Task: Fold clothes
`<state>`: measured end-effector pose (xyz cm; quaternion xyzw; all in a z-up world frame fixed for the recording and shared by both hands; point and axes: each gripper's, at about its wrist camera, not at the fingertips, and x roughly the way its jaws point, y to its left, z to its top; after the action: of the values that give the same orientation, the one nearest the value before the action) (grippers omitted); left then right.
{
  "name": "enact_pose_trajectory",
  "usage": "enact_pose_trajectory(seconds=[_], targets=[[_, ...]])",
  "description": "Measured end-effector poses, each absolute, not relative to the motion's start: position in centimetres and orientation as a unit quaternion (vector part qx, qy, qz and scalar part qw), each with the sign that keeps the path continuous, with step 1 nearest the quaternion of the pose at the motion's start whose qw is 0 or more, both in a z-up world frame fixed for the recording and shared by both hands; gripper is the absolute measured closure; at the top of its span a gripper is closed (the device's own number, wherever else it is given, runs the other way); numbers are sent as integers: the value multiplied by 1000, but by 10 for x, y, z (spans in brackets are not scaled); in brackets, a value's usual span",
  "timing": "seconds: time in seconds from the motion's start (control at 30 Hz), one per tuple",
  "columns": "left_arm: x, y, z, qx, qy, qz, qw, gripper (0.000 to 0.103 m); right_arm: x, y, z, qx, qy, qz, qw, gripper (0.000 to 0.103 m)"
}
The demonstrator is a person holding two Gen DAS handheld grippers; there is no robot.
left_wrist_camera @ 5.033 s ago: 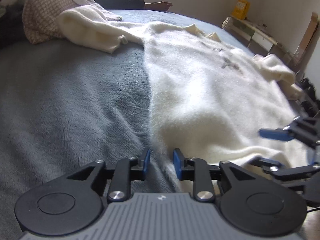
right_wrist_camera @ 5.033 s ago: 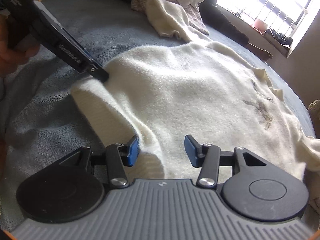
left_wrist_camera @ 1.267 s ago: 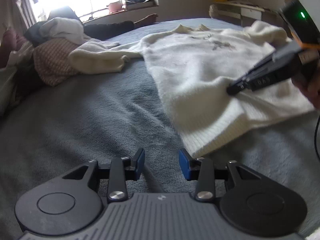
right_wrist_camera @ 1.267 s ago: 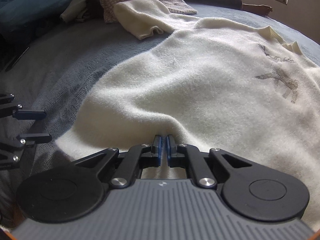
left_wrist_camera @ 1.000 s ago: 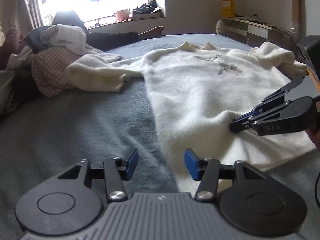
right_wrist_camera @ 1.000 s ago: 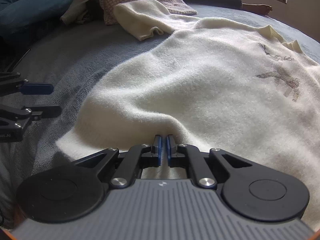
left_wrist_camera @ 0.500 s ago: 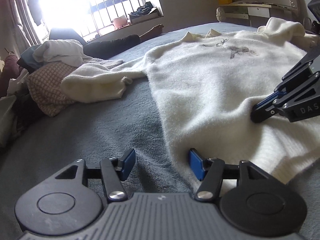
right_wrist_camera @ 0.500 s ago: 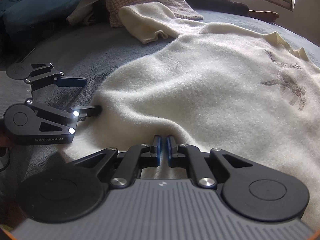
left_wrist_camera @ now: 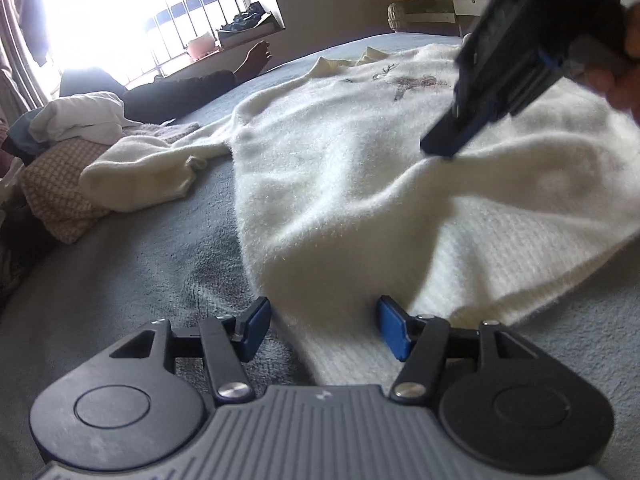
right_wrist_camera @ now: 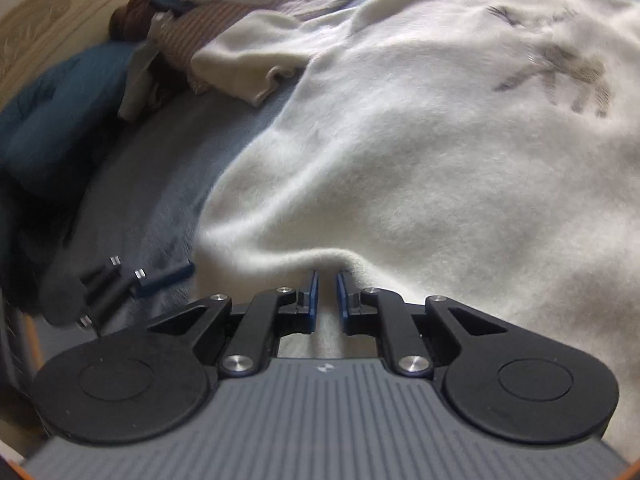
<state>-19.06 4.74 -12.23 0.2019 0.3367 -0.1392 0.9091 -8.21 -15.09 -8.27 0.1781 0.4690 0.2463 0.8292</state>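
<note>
One cream sweater (left_wrist_camera: 360, 184) lies spread on one grey bed (left_wrist_camera: 132, 272). Two tools are in view: the left tool (left_wrist_camera: 320, 330) and the right tool (right_wrist_camera: 325, 298). One pile of other clothes (left_wrist_camera: 68, 152) sits by the one window (left_wrist_camera: 160, 12).

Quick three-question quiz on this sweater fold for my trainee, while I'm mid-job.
1. True or false: the left tool is clamped shut on the cream sweater.
2. What lies next to the sweater's outstretched sleeve? A) a pile of clothes B) a laptop C) a basket
3. Fill in: the sweater lies on a ____ blanket.
Key: 1 false, it stands open with the hem between its pads; 2 A; 3 grey.
</note>
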Motion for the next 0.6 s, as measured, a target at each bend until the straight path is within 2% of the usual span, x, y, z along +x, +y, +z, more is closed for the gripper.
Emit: enact_pose_trajectory(seconds=[0.1,0.13,0.23,0.33,0.47,0.6], targets=[[-187,52,-122,185,346,-140,909,41,-79,-199,-36,240,411,186,860,83],[-187,53,-122,181,347,-138,910,40,-84,-212,-21,244,397,175,867,77],[-186,54,-123,174,349,-134,911,40,-96,-249,20,245,367,144,886,71],[-187,53,-123,176,347,-133,912,40,-113,-251,13,180,435,150,869,59],[-187,53,-122,179,349,-134,910,40,-138,-238,-32,74,550,142,819,59],[-186,51,-122,184,350,-132,909,40,-150,-224,-62,3,604,158,781,59]])
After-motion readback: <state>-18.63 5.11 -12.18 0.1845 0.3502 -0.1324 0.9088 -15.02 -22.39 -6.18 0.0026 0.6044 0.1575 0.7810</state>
